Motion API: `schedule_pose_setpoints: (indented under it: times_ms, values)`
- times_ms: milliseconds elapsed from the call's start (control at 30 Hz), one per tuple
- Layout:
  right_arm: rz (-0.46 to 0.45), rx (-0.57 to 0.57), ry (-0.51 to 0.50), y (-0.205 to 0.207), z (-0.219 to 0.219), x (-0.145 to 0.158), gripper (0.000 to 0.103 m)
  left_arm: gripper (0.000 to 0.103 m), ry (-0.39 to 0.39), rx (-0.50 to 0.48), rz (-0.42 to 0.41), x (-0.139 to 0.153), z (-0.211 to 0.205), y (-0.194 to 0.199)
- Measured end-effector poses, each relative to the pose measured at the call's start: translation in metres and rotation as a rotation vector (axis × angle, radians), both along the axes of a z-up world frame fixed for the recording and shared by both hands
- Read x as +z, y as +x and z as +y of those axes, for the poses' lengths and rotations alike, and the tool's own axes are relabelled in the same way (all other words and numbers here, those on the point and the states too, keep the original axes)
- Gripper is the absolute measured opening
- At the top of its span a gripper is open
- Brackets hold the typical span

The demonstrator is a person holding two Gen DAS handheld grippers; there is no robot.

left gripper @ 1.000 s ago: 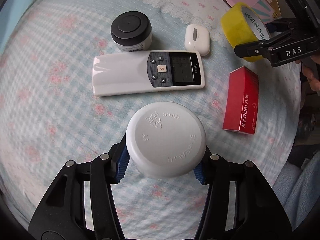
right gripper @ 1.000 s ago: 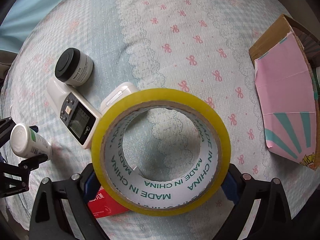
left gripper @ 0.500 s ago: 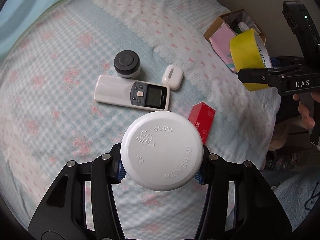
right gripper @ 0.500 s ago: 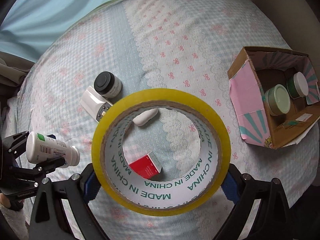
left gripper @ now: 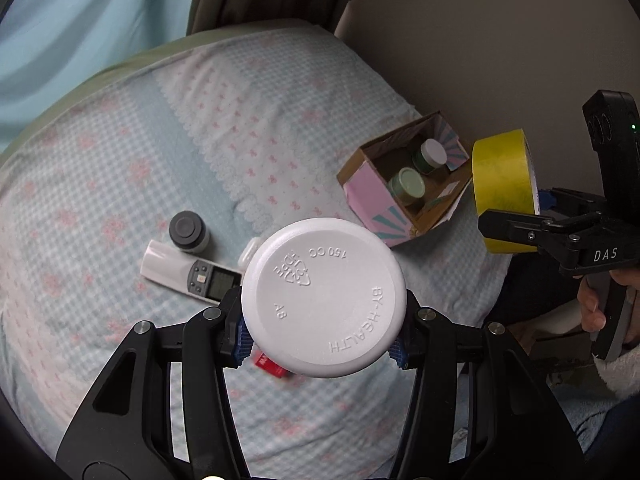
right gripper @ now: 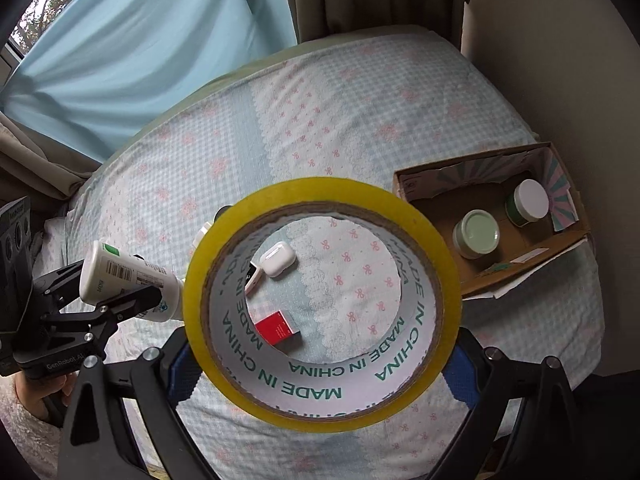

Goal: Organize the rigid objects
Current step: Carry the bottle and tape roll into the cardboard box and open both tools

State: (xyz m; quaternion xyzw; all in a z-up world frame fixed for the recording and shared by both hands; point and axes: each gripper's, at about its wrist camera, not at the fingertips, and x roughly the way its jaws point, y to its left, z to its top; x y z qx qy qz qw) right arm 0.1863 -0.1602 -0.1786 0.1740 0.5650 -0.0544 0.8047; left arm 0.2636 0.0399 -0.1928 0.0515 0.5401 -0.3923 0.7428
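White plastic fills the middle of the left wrist view: the round base of a white plastic supplement bottle [left gripper: 324, 298], which the left gripper [left gripper: 322, 330] clamps between its blue pads, the base turned to the camera. Below it lies the bed with a blue checked cover [left gripper: 120, 184]; on it rest a white remote control [left gripper: 188, 274], a small jar with a dark lid [left gripper: 187, 232] just beside it, and a red box [left gripper: 270, 365], mostly hidden under the bottle. To the right an open cardboard box with pink sides [left gripper: 370, 198] holds two green jars. I judge that this box is the place where the objects are collected, so both loads are held high to travel over the bed toward it. The right gripper [left gripper: 516, 224] appears at the edge with a yellow roll of adhesive tape [left gripper: 502, 176]. In the right wrist view this tape roll [right gripper: 322, 306] is pressed from outside by both fingers, its hole facing the camera. Through the hole one sees a white earbud case [right gripper: 278, 259] and the red box [right gripper: 278, 327], both on the bed. The cardboard box [right gripper: 524, 258] stands near, on the right, with free space inside beside the jars. The left gripper [right gripper: 132, 280] with the bottle [right gripper: 128, 282] shows at the left.
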Motion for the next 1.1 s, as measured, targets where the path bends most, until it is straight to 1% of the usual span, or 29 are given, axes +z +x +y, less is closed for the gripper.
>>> schedule_pose_setpoints:
  times_ms: [133,233,333,433,600,800,967,1033,1100]
  values:
    - [-0.021,-0.018,-0.004,-0.018,-0.04,0.012,0.096,0.048,-0.034,0.023,-0.004,0.015,-0.037,-0.008]
    - [-0.032,-0.02,-0.008,-0.029,-0.075,0.014,0.096,0.048,-0.05,0.048,-0.003,0.022,-0.07,-0.014]
    - [-0.034,-0.031,-0.003,-0.036,-0.114,0.015,0.096,0.048,-0.063,0.067,0.016,0.024,-0.107,-0.019]
    - [-0.023,-0.035,-0.003,-0.037,-0.153,0.009,0.096,0.048,-0.065,0.075,0.039,0.018,-0.148,-0.022]
    - [0.018,-0.049,0.007,-0.033,-0.217,-0.015,0.096,0.048,-0.049,0.099,0.091,-0.01,-0.212,-0.027]
    - [0.069,-0.048,0.046,-0.022,-0.276,-0.061,0.096,0.048,0.008,0.139,0.152,-0.055,-0.263,-0.025]
    - [0.108,0.008,0.067,-0.002,-0.3,-0.11,0.096,0.048,0.088,0.173,0.169,-0.092,-0.286,-0.019]
    - [0.109,0.048,0.059,0.006,-0.302,-0.128,0.096,0.047,0.124,0.184,0.176,-0.106,-0.295,-0.019]
    - [0.088,0.092,0.033,0.013,-0.298,-0.143,0.096,0.047,0.146,0.198,0.186,-0.121,-0.3,-0.018]
